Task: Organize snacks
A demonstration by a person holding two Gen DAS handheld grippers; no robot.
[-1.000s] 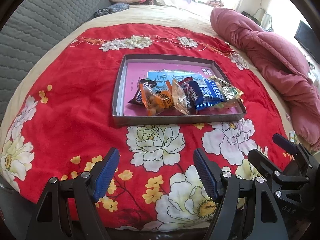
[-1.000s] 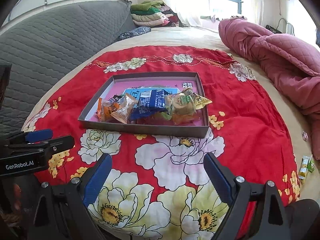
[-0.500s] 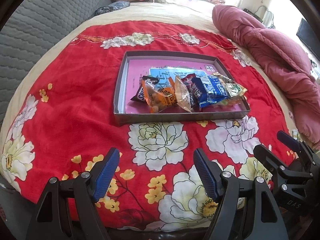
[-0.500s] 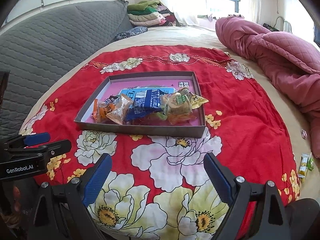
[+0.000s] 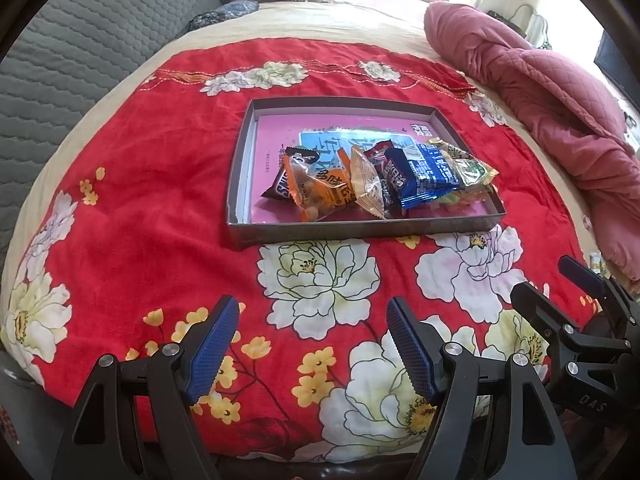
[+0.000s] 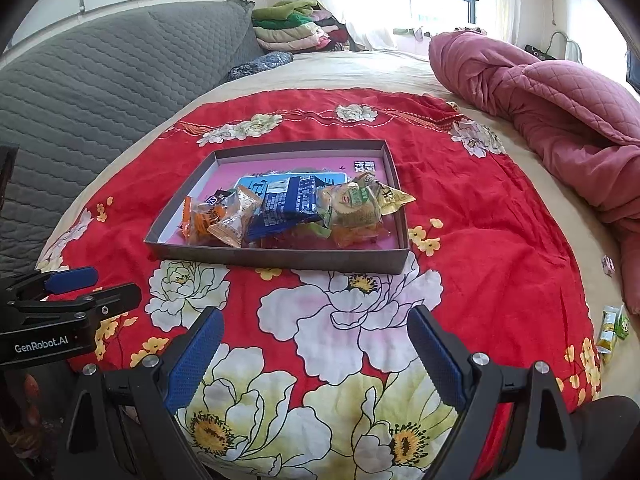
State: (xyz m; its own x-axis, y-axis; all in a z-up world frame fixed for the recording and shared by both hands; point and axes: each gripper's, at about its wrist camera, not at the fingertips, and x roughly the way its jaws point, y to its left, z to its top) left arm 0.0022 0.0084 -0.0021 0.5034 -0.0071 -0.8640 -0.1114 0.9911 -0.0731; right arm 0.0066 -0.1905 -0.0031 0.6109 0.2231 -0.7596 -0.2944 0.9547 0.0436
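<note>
A shallow grey box point(image 5: 360, 236) point(image 6: 280, 258) with a pink floor lies on the red flowered blanket. Inside it is a heap of snack packets: an orange packet point(image 5: 320, 192) point(image 6: 202, 220), a blue packet point(image 5: 424, 178) point(image 6: 286, 204), a tan packet point(image 5: 368, 188) and a green-yellow one point(image 6: 354, 204). My left gripper point(image 5: 312, 346) hovers open over the blanket well in front of the box, nothing between its fingers. My right gripper point(image 6: 316, 354) is open too, also short of the box and empty. Each gripper shows at the edge of the other's view.
A rumpled pink quilt point(image 6: 560, 112) lies to the right, a grey quilted headboard point(image 6: 100, 92) to the left, folded clothes point(image 6: 296, 28) at the back. Small green packets point(image 6: 612, 328) lie at the blanket's right edge.
The views have shifted only slightly; the box sits a little lower in the left wrist view. Both grippers stay open and empty.
</note>
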